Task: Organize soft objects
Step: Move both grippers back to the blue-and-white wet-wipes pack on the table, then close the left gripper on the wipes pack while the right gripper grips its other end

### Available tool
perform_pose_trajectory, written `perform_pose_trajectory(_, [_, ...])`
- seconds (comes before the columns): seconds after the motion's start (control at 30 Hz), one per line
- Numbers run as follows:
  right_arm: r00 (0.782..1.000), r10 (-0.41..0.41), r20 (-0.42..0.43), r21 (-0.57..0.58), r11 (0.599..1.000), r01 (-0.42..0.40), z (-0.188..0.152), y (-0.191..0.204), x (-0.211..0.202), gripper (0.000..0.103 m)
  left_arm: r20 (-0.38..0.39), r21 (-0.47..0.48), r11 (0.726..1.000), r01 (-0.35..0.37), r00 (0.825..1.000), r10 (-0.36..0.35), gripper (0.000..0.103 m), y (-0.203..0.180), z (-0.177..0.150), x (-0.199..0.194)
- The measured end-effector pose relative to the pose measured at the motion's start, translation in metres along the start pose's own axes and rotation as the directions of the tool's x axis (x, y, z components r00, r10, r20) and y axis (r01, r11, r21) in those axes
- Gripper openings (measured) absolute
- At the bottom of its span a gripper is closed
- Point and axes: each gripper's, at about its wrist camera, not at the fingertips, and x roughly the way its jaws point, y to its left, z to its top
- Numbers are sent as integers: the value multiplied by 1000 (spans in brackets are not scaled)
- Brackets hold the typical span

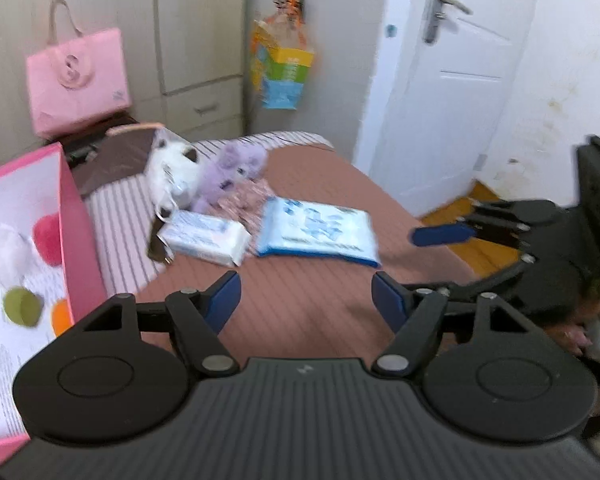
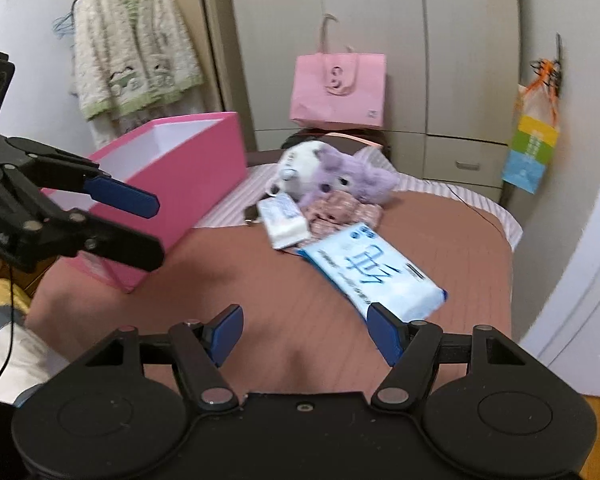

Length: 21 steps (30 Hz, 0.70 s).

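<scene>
Two handheld grippers are hovering over a bed (image 2: pixel 260 280) in a small bedroom, where soft things are waiting to be tidied into a pink box (image 2: pixel 188 168). The left gripper (image 1: pixel 306 300), at lower centre of its own view, is standing with its fingers wide apart and nothing between them; the right gripper (image 2: pixel 304 332) is likewise spread wide and empty, its right blue pad sitting just in front of the corner of a large blue tissue pack (image 2: pixel 376 276), though contact cannot be confirmed. That pack is lying nearest, in the middle of the frame, with a smaller white tissue pack (image 2: pixel 284 220) just behind it, a patterned pink cloth (image 2: pixel 336 212) beside that, and a purple plush toy (image 2: pixel 352 180) and a white plush toy (image 2: pixel 300 164) bunched together at the far end. To do this step well, the nearest pack looks like the sensible first pick: the fingers should be straddling its short width, closing gently so the wrapper does not buckle, and lifting clear before swinging toward the box. The box, at the left of the frame, is standing open; in the left wrist view it is already holding a white fluffy item (image 1: pixel 4 252), a red ball (image 1: pixel 48 236), a green ball (image 1: pixel 22 306) and something orange (image 1: pixel 60 314).
</scene>
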Motion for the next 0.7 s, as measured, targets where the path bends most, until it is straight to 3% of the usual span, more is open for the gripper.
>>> perform_pose_trajectory(0.2, [993,-95,65,-10,995,96,-11,-15,22,74,13,-25,999,-27,1000,27,69,0,10,44])
perform_pose_trajectory(0.3, [992,-100,72,31,995,98,-15,-21,29,74,-4,-131,991,41,999,-42,68,12,13,74])
perform_pose_trajectory(0.37, [994,-83,72,64,995,78,-16,-26,35,74,-13,-165,986,36,999,-39,64,16,14,94])
perform_pose_trajectory(0.53, [991,-122,50,78,990,118,-14,-32,56,73,109,-165,986,-25,993,43,63,18,17,114])
perform_pose_trajectory(0.63, [989,-138,44,76,988,134,-14,-36,63,73,103,-187,982,38,995,-19,61,22,21,123])
perform_pose_trajectory(0.7, [990,-133,43,79,988,129,-14,-38,67,73,89,-173,984,29,996,-14,54,20,22,129])
